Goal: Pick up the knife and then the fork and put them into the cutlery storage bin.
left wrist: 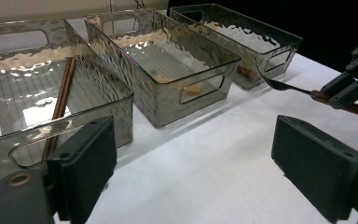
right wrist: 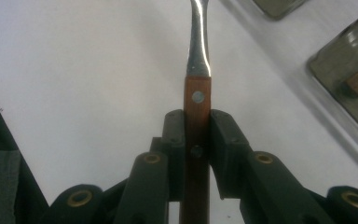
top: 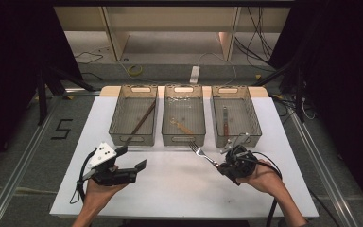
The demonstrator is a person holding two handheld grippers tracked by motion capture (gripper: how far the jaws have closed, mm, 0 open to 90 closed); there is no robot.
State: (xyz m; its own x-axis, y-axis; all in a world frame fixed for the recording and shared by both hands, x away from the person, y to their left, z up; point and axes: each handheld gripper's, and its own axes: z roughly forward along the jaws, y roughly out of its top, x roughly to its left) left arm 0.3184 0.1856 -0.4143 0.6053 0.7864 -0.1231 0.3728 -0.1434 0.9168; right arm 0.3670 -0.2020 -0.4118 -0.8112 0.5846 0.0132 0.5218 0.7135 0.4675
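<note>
Right gripper [top: 227, 163], lower right of the high view, has its jaws pinching the wooden handle of a fork [top: 202, 152]; the fork is off the desk [top: 170, 189], tines pointing to the upper left, toward the front wall of the middle bin [top: 183, 120]. The right gripper view gives the grip close up: both pads flat against the brown riveted handle [right wrist: 197, 121], metal neck running out the top edge, tines cut off. Left gripper view catches the fork [left wrist: 284, 85] at its right edge, tines up near the right bin [left wrist: 242, 46], gripper body partly cropped.

Left gripper [top: 132, 163], lower left of the high view, jaws spread wide, nothing between them.

Bin contents are hard to read through the rippled plastic: chopsticks [top: 142, 120] in the left bin [top: 133, 116], a wooden-handled utensil [top: 182, 126] in the middle, another one [top: 225, 123] in the right; heads unclear.
</note>
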